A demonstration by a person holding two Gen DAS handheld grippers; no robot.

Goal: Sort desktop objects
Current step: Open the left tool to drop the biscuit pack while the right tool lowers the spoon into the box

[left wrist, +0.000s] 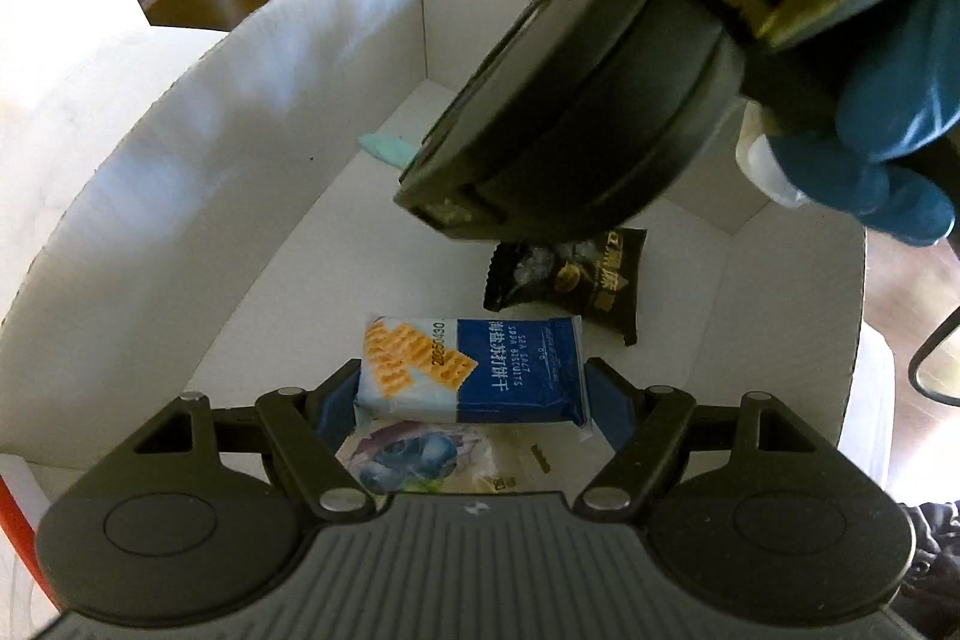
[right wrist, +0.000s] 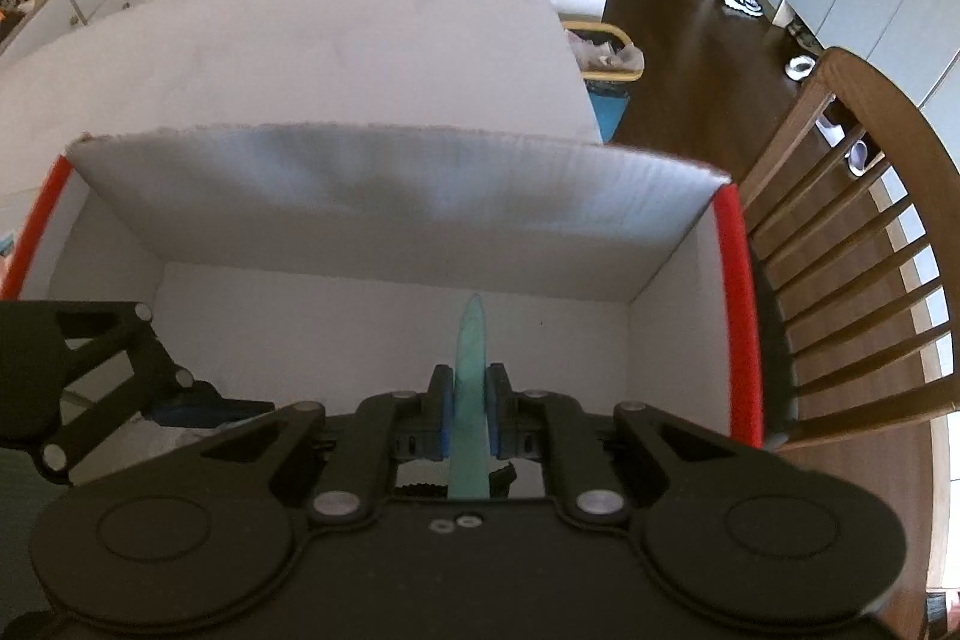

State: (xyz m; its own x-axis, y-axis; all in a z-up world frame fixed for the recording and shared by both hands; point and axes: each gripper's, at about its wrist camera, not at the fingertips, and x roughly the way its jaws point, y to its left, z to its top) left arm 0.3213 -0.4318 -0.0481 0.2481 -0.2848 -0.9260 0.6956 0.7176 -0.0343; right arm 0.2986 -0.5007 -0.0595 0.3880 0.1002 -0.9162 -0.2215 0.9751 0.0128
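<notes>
Left hand-held gripper [left wrist: 474, 394] clamps biscuit pack [left wrist: 474, 376] over box [left wrist: 180, 196]; right [right wrist: 469, 415] pinches teal packet [right wrist: 471, 400].

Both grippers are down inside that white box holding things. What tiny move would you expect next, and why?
Probably the right gripper opens to drop its thin teal packet: the packet is pinched edge-on inside the white cardboard box. The left gripper, holding the blue and white biscuit pack just above other snacks, looks about to release too.
</notes>
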